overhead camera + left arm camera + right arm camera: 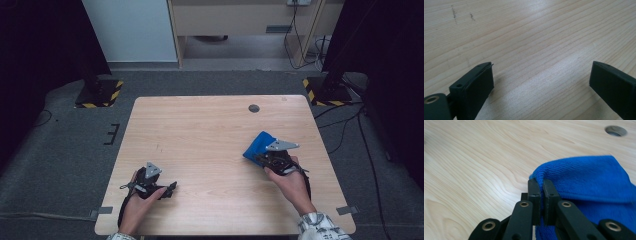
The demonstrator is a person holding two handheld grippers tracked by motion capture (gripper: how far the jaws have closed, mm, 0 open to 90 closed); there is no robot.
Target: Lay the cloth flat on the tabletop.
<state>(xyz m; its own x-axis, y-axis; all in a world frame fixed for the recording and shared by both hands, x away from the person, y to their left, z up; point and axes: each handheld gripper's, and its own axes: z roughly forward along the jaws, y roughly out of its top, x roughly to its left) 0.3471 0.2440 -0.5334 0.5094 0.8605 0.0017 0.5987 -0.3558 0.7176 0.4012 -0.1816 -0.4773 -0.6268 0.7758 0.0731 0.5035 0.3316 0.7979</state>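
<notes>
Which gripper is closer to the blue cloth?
Right. The right gripper is pinching the blue cloth at its edge; the left gripper rests open, far across the table.

The blue cloth (258,145) is a soft microfibre piece with a fine ribbed weave, deep royal blue all over. It sits on the right half of the table, toward the near side, bunched rather than spread flat. In the high view it looks like a small folded wedge, its far corner pointing away toward the table's back edge. In the right gripper view the blue cloth (589,177) shows one edge drawn up into a rounded fold, with the rest falling away to the right in a smooth sheet doubled over a lower layer.
</notes>
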